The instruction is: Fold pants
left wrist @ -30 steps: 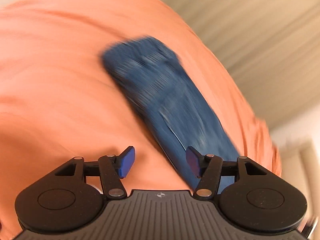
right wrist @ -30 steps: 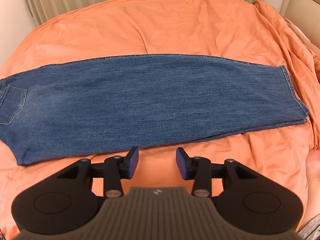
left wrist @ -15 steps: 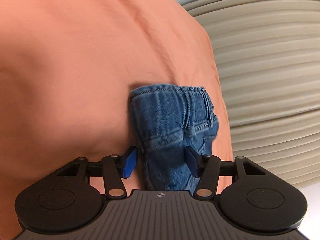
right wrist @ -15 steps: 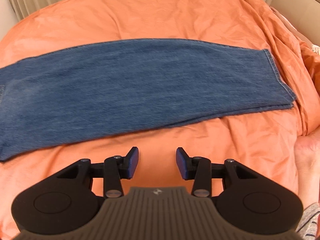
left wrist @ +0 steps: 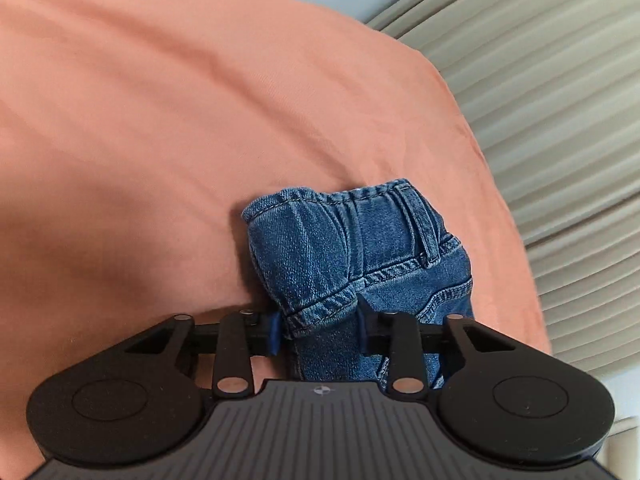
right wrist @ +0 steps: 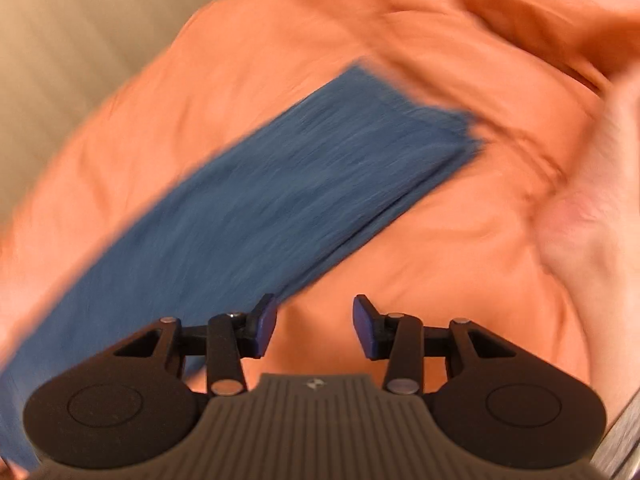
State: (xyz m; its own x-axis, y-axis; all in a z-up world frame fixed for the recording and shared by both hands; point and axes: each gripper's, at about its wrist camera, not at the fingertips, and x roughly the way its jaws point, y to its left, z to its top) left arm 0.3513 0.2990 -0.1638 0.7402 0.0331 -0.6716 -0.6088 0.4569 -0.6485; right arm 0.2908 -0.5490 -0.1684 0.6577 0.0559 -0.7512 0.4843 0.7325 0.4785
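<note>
We see blue jeans [left wrist: 352, 248] lying on an orange blanket [left wrist: 160, 120]. They are made of thick blue cloth with lighter blue stitches. In the left camera the top end of the jeans is bunched up. We see the waistband [left wrist: 376, 194] with its gathers, a belt loop [left wrist: 426, 236] and the curved seam of a pocket [left wrist: 444, 298]. The cloth bulges up in a round lump right in front of our left claw [left wrist: 319, 330].

Our left claw sits low, close to the blanket, and points at the waist end. Its two blue pads are pulled in tight on a thick fold of the jeans. The fold fills the gap between them, so this claw has hold of the jeans.

In the right camera everything is blurry. The jeans [right wrist: 260, 196] look like one long flat blue strip that runs from the lower left up to the upper right. The leg end [right wrist: 452, 120] lies on the blanket [right wrist: 400, 260] near the middle of the picture.

Our right claw [right wrist: 314, 326] is above the blanket, just beside the long edge of the jeans. Its pads are wide apart and nothing is between them. The left pad [right wrist: 266, 326] sits in front of the edge of the blue cloth, but we cannot tell if it touches. A bit of bare skin [right wrist: 592, 240] shows on the right side. Pale ribbed curtains [left wrist: 540, 100] hang behind the bed.
</note>
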